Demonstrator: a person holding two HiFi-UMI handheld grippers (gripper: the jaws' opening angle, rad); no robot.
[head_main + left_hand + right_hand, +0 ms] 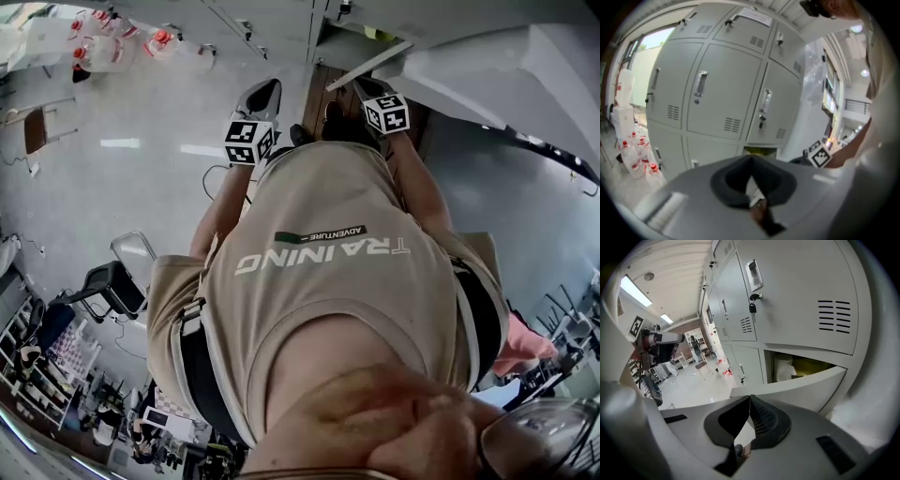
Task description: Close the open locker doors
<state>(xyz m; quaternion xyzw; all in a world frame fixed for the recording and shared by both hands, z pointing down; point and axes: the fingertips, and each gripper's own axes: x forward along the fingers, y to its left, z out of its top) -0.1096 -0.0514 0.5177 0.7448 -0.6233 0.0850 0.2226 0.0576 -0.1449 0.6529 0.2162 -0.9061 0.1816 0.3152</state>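
My left tool (751, 160) and right tool (750, 399) were pinched together, empty. The open locker door (806, 386) stood ajar at two o'clock

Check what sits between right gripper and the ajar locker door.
Nothing: the right gripper view shows a bare stretch from right gripper to ajar locker door.
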